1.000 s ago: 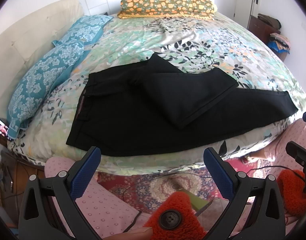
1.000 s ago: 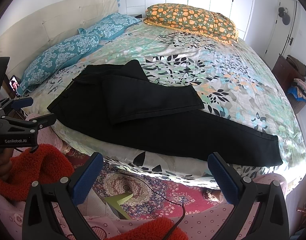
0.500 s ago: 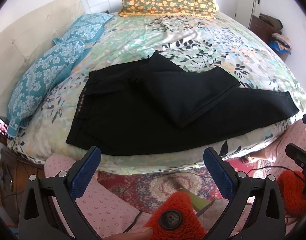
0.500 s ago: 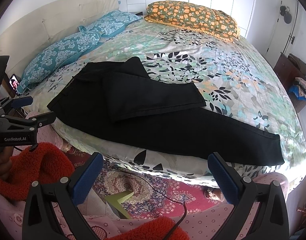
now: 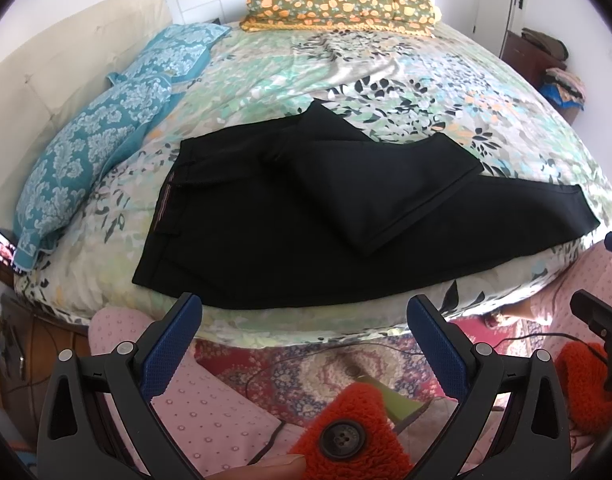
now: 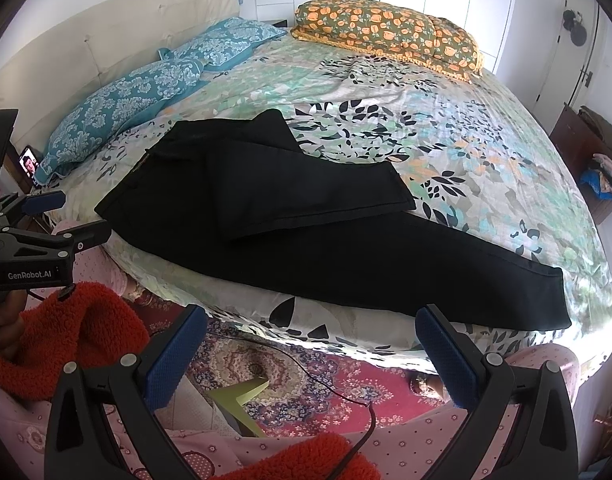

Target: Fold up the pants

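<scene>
Black pants (image 5: 266, 220) lie flat along the near edge of the bed, waistband to the left. One leg is folded back over the other; the long leg runs right to its hem (image 6: 546, 296). The pants also show in the right wrist view (image 6: 306, 232). My left gripper (image 5: 304, 316) is open and empty, held off the bed's near edge just below the pants. My right gripper (image 6: 312, 328) is open and empty, also off the edge, below the long leg. The left gripper's body shows at the left of the right wrist view (image 6: 34, 248).
The bed has a floral cover (image 6: 446, 128), two blue pillows (image 5: 94, 152) at the left, an orange-flowered pillow (image 5: 338, 4) at the far end. A patterned rug (image 6: 286, 376) and a cable lie on the floor below. A phone (image 5: 2, 248) sits at the left.
Both grippers have drifted slightly closer to the bed; the view has shifted a little. The pants have not moved. Both grippers stay open.
</scene>
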Available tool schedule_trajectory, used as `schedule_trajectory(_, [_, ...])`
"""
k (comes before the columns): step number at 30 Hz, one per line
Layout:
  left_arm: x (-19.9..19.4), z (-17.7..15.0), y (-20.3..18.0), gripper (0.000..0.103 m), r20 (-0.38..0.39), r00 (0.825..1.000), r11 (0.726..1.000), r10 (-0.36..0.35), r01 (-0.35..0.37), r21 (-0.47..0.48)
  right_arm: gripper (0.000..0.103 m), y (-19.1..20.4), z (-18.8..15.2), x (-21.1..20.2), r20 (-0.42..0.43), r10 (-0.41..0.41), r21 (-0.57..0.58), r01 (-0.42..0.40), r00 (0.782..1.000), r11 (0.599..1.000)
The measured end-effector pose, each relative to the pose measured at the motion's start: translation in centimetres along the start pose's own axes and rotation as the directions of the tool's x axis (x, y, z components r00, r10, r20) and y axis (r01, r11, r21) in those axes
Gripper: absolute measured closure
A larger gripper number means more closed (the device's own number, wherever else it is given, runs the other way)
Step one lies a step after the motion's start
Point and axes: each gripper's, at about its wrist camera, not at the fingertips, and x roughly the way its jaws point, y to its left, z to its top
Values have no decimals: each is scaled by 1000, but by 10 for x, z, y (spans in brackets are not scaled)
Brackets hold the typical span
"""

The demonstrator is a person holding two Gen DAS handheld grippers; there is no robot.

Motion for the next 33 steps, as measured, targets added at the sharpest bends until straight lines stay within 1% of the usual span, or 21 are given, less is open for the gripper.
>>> schedule_trajectory(6, [2,-1,4,1,-2,1000,1000,7,-7,-7,0,0,-1,2,-2,10,0,-10,1000,1000])
schedule_trajectory(8, [5,1,16,1,2,1000,999,23,-23,-48,0,-3,0,0,14,21,3,-21,1000,1000])
schedule_trajectory(9, [5,2,25,1,3,1000,996,25,-24,-80,0,-12,5,-5,47,16,13,-17,999,1000])
schedule_trajectory(11, [7,3,43,1,5,1000,988,14,-13,-151,0,-29,15,-12,105,-18,31,15,994,999])
schedule_trajectory(12, [9,3,53,1,2,1000,982,3,-2,-188,0,-45,23,-16,144,-61,51,54,988,997])
schedule_trajectory(14, [13,4,61,1,-7,1000,975,-9,7,-220,0,-78,35,-16,197,-117,122,94,973,988])
schedule_trajectory(15, [14,4,62,1,-12,1000,975,-8,5,-223,0,-90,40,-13,209,-115,155,83,971,984])
schedule_trajectory(16, [15,4,60,1,-16,1000,976,-5,1,-217,0,-107,44,-5,221,-87,189,45,971,981])
schedule_trajectory(17, [15,5,58,1,-16,1000,978,-5,2,-209,0,-126,48,12,219,-36,218,-13,975,976])
schedule_trajectory(18, [14,5,55,1,-15,1000,980,-8,5,-200,0,-139,55,30,194,-4,229,-42,981,973])
schedule_trajectory(20, [13,5,47,1,-15,1000,984,-14,11,-178,0,-163,74,82,78,58,250,-76,995,965])
schedule_trajectory(21, [12,5,44,1,-16,1000,986,-14,11,-166,0,-173,84,102,42,92,265,-100,995,959])
schedule_trajectory(22, [11,5,41,1,-16,1000,987,-9,7,-158,0,-180,94,120,24,139,280,-140,990,950])
schedule_trajectory(24, [10,5,41,1,-17,1000,987,-2,-1,-158,0,-190,118,157,3,231,302,-221,973,927])
schedule_trajectory(25, [10,5,42,1,-20,1000,986,4,-7,-166,0,-190,130,172,-14,252,299,-236,968,925])
schedule_trajectory(27, [10,5,46,1,-28,1000,982,14,-19,-187,0,-185,155,202,-45,251,261,-231,967,937])
schedule_trajectory(29, [13,4,52,1,-43,999,977,26,-35,-211,0,-179,176,230,-86,271,220,-247,959,944])
schedule_trajectory(30, [14,4,55,1,-50,998,975,33,-43,-219,0,-177,186,251,-133,264,206,-234,955,950])
schedule_trajectory(32, [17,3,59,1,-66,997,970,47,-62,-233,0,-179,196,276,-186,241,198,-204,952,959])
schedule_trajectory(33, [18,3,61,1,-74,996,968,55,-71,-240,0,-181,199,291,-214,245,202,-202,946,958])
